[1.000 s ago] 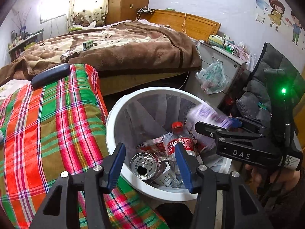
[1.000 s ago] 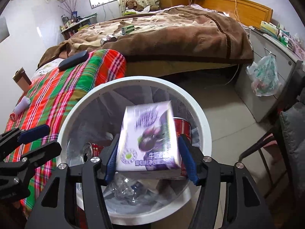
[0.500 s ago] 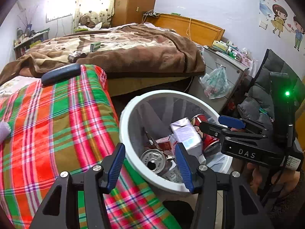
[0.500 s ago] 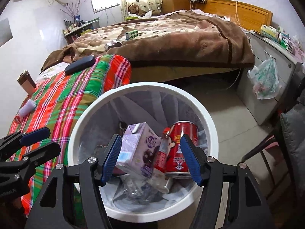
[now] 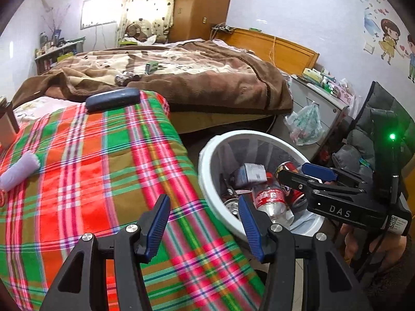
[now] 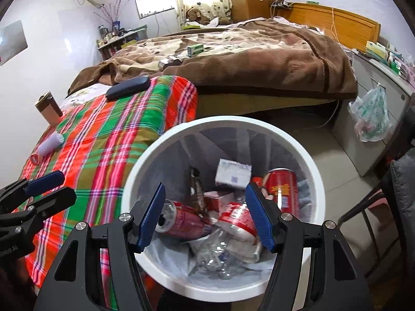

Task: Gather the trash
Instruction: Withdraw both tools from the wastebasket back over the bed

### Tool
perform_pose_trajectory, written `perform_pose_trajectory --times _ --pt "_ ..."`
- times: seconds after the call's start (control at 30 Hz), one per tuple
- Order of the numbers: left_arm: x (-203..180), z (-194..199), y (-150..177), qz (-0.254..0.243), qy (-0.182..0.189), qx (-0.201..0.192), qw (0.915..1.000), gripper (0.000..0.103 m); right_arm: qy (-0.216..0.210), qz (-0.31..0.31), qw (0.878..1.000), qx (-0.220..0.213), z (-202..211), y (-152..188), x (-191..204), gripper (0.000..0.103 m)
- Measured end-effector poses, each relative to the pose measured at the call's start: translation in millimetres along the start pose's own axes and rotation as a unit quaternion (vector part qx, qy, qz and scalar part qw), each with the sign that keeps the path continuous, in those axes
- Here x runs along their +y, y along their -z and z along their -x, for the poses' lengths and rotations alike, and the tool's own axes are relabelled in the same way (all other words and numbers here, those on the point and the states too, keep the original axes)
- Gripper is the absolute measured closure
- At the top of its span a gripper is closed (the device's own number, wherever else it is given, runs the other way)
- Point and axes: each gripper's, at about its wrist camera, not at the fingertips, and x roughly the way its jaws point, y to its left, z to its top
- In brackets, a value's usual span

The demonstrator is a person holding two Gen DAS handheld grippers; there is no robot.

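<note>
The right tongs tilt down over the round white plastic trash bin, jaws apart and empty. Below them lie a pale purple milk carton, red drink cans and a clear plastic bottle. The left tongs, also spread and empty, angle down over the plaid red-green blanket, bin just right.

Window glare; edges bent, perhaps slightly soft.

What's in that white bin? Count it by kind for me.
Red cans: 2
Red-labelled plastic bottle: 1
Pale carton: 1
Small red box: 1
Total: 5 told apart; clear plastic beneath unclear.
</note>
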Motion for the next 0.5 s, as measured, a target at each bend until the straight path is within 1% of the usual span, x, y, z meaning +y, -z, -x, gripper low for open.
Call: perform_pose_trajectory --times 0.27,0.5 --pt "28.1 18.1 5.1 0.023 -0.019 -0.012 0.9995 0.049 -0.021 0.019 0.999 -0.017 1.3 -2.8 26.6 0.038" --pt "62.1 34.2 11.4 0.045 -0.050 -0.022 0.9975 0.049 -0.044 0.035 0.998 -0.024 -4.4 -6.7 52.9 0.038"
